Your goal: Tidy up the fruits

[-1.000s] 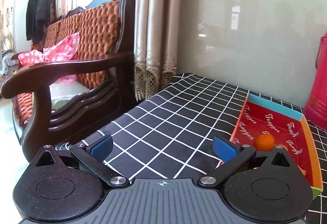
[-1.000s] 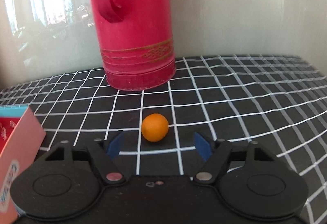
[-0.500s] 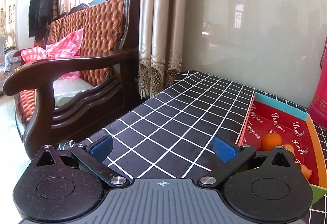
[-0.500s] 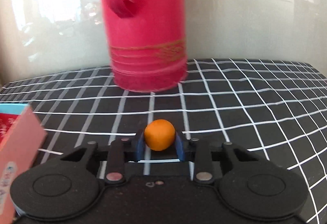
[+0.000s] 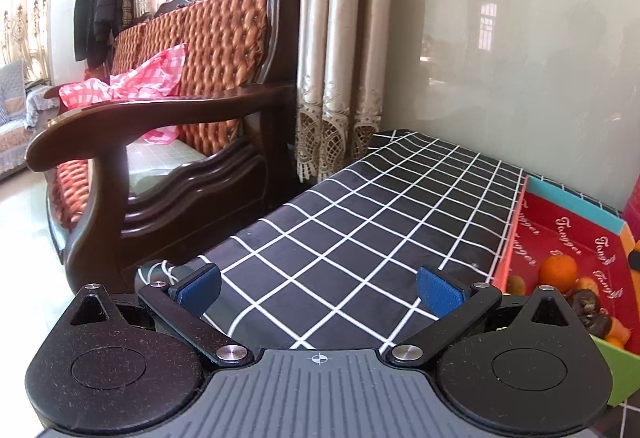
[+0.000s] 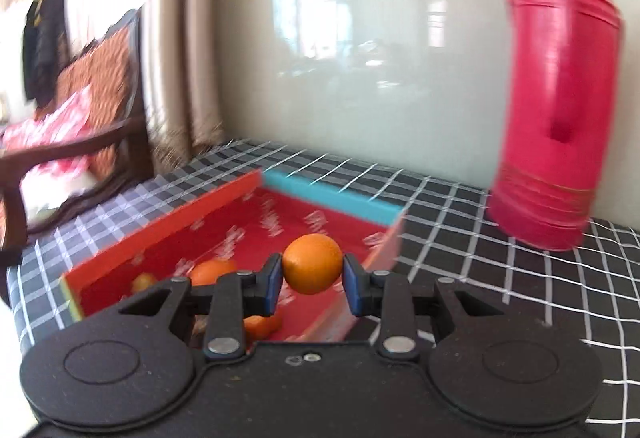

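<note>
My surface (image 5: 360, 206) is covered in a black cloth with a white grid, and it runs back to a pale glossy wall (image 5: 520, 58) that mirrors a window. At the far left corner, beige curtains (image 5: 336, 78) hang down just beside the surface. Further left stands a dark wooden sofa (image 5: 180, 110) with quilted orange padding and a pink checked cloth (image 5: 132, 82) on the seat; dark coats (image 5: 102, 10) hang well behind it.

My left gripper (image 5: 318, 284) is spread wide with nothing between its blue pads, low over the near left stretch of grid. From here the near left edge of the surface drops away toward the sofa arm, with only a narrow gap between them. The cloth ahead of this gripper is bare right up to the wall.

To the right lies the tray (image 6: 168, 226), red inside with a teal far wall. In the left view it holds an orange fruit (image 5: 558, 272) and some dark and orange pieces near its near end.

My right gripper (image 6: 312, 274) is clamped on an orange (image 6: 313, 263), the pads pressing its two sides, held above the tray's near right part. More orange fruit (image 6: 212, 272) sits in the tray below and to the left. This view is smeared by blur. A tall red flask (image 6: 556, 98) stands on the cloth to the far right, apart from the tray, with open grid between them and to the near right.
</note>
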Action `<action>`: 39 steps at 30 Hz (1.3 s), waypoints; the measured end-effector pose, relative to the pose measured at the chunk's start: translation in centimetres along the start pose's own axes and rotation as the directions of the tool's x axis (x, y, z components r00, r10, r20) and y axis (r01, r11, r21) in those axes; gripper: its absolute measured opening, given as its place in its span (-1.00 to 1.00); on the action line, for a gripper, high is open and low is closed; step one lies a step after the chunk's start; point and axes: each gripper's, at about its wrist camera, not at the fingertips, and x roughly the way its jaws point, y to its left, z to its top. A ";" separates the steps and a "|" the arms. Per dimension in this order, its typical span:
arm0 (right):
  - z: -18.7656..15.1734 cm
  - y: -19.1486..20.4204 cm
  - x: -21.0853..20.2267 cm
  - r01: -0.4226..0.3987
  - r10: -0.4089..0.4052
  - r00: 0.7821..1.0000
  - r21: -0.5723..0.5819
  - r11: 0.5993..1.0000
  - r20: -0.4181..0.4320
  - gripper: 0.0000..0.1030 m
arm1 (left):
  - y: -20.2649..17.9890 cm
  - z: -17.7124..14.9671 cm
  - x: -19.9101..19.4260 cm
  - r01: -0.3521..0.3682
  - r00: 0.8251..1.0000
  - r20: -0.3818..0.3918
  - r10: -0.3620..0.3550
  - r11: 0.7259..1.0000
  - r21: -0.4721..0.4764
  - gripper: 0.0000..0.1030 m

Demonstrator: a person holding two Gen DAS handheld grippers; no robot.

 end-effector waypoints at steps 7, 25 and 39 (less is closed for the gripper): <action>0.2 1.2 -0.8 0.064 -0.063 0.997 -0.037 0.997 0.033 0.14 | 0.5 0.1 0.1 -0.010 1.000 0.003 0.010 1.000 0.005 1.00; -3.1 -0.5 -15.6 0.256 -0.258 0.966 0.253 0.933 -0.024 0.89 | -5.6 0.5 -10.8 0.288 0.956 0.017 -0.294 0.945 0.157 1.00; -3.5 3.4 -24.3 0.260 -0.282 0.959 0.287 0.922 0.037 0.88 | -3.5 -0.4 -21.7 0.296 0.947 0.064 -0.315 0.932 0.210 1.00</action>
